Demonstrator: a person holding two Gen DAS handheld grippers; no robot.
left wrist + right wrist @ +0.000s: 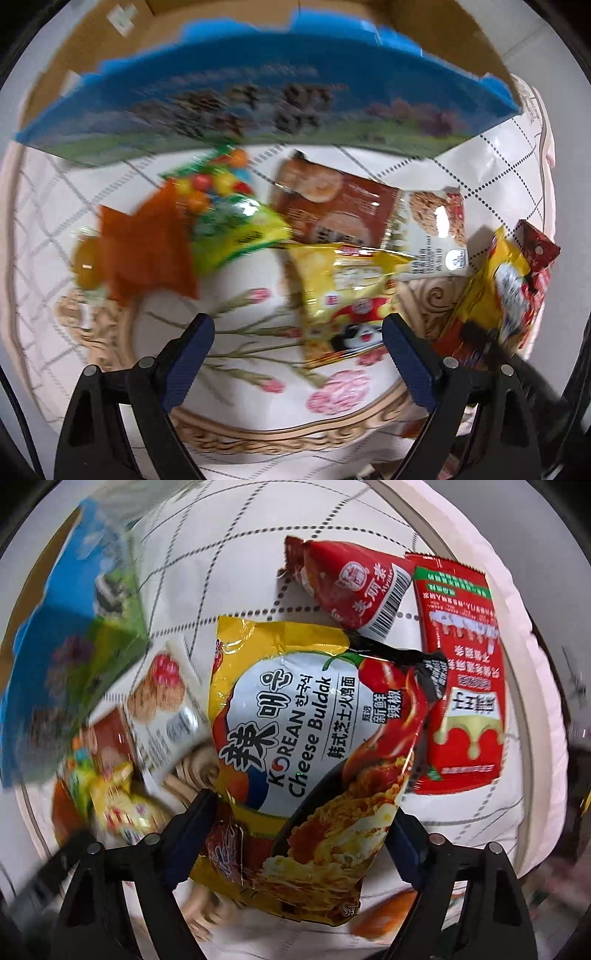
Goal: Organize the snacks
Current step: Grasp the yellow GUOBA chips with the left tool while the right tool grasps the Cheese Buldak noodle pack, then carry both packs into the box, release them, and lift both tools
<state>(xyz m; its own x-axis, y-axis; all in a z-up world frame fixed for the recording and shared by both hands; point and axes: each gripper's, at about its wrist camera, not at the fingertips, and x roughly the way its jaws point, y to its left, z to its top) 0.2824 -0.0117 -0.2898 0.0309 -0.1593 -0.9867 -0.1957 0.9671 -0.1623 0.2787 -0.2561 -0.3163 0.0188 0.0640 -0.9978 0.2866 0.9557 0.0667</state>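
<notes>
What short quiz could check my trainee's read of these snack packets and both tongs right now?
1. True or false: the left tongs grip a packet.
2. Which lies between the right tongs? A red triangular sachet; B yellow Cheese Buldak plastic noodle packet; C orange star-shaped pouch.
3. What main colour is the large printed cardboard carton behind the snacks?
Key: 1 false, they hang open above the flowered tablecloth; 2 B; 3 blue.
</notes>
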